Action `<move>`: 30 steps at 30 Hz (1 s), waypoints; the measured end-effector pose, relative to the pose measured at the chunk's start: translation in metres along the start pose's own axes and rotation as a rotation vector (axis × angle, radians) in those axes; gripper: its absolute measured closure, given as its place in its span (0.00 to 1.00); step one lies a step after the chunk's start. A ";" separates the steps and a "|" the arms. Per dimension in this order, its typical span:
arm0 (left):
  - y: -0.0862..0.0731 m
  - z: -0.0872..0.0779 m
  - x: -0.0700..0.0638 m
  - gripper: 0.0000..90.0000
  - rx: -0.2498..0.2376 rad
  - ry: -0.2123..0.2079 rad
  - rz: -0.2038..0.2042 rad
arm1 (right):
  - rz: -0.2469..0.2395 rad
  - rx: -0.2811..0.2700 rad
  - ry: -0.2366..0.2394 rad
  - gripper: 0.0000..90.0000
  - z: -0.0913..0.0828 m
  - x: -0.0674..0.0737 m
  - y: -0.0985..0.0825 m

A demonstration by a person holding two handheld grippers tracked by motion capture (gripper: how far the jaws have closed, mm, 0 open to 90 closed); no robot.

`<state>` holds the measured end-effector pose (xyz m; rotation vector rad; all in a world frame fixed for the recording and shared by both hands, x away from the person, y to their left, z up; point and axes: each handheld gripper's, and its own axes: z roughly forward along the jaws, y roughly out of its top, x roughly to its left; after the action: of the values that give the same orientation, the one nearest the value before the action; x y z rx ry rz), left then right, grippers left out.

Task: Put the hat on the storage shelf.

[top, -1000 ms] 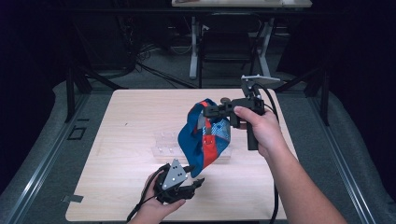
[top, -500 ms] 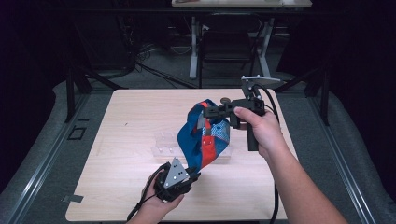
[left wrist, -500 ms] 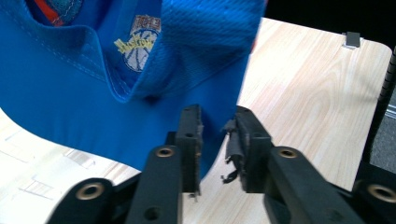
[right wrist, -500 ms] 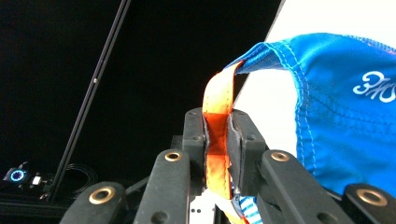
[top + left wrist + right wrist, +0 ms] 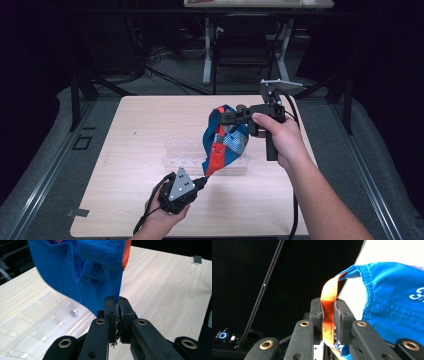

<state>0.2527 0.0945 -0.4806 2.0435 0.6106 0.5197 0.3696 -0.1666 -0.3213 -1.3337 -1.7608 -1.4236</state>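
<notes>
A blue cloth bag (image 5: 224,142) with orange straps and a red panel hangs stretched above the table. My right gripper (image 5: 221,118) holds its top, shut on the orange strap (image 5: 329,300); the blue fabric (image 5: 394,307) spreads to the right of the jaws. My left gripper (image 5: 202,180), low near the table's front, is shut on the bag's bottom corner; in the left gripper view the blue cloth (image 5: 82,282) rises from the left gripper (image 5: 117,307).
A clear acrylic rack (image 5: 185,155) lies on the light wooden table (image 5: 140,125) under the bag, also seen as the rack (image 5: 37,325) at lower left. A small grey object (image 5: 197,259) sits at the table's far edge. Chairs and table legs stand beyond.
The left gripper has shifted slightly, keeping its hold on the bag's bottom corner. The right gripper and the bag's top stay where they were.
</notes>
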 end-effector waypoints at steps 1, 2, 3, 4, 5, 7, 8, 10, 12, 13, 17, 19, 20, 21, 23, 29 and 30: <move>0.000 0.000 0.002 0.98 0.001 0.002 -0.003 | -0.004 -0.005 0.003 0.87 0.000 0.001 0.000; 0.000 0.000 0.003 0.98 -0.001 0.003 -0.005 | -0.004 -0.005 0.003 0.87 0.000 0.001 0.000; 0.000 0.000 0.005 0.98 -0.005 0.002 -0.012 | -0.006 -0.006 0.005 0.87 0.001 0.001 0.000; -0.001 0.000 0.007 0.98 -0.007 0.007 -0.010 | -0.011 -0.002 0.010 0.87 0.001 0.002 0.000; -0.001 0.000 0.008 0.98 -0.007 0.007 -0.011 | -0.013 0.000 0.011 0.87 0.002 0.002 0.000; -0.002 0.000 0.011 0.98 -0.011 0.007 -0.018 | -0.016 -0.005 0.015 0.87 0.004 0.002 0.000; -0.002 0.000 0.012 0.98 -0.016 0.007 -0.022 | -0.018 -0.005 0.015 0.87 0.004 0.002 0.001; -0.004 0.002 0.016 0.98 -0.020 0.010 -0.030 | -0.018 0.000 0.015 0.87 0.005 0.002 0.001; -0.004 0.003 0.018 0.98 -0.022 0.012 -0.032 | -0.021 0.001 0.014 0.87 0.006 0.002 0.001; -0.004 0.004 0.019 0.98 -0.023 0.016 -0.036 | -0.018 0.000 0.015 0.87 0.007 0.002 0.001; -0.005 0.006 0.025 0.98 -0.030 0.023 -0.037 | -0.019 -0.007 0.021 0.87 0.010 0.001 0.004; -0.005 0.007 0.030 0.98 -0.039 0.023 -0.052 | -0.020 -0.007 0.024 0.87 0.012 0.000 0.005; -0.005 0.007 0.030 0.98 -0.039 0.023 -0.052 | -0.020 -0.007 0.024 0.87 0.012 0.000 0.005; -0.005 0.006 0.036 0.98 -0.047 0.024 -0.068 | -0.016 -0.013 0.030 0.87 0.015 0.000 0.006; -0.005 0.006 0.038 0.98 -0.050 0.022 -0.075 | -0.016 -0.014 0.032 0.87 0.016 0.000 0.006; -0.006 0.010 0.045 0.98 -0.048 0.027 -0.087 | -0.013 -0.019 0.038 0.87 0.023 -0.003 0.011; -0.006 0.010 0.045 0.98 -0.048 0.027 -0.087 | -0.011 -0.018 0.038 0.87 0.023 -0.003 0.011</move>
<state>0.2927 0.1184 -0.4852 1.9588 0.6935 0.5062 0.3853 -0.1465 -0.3267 -1.2999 -1.7368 -1.4645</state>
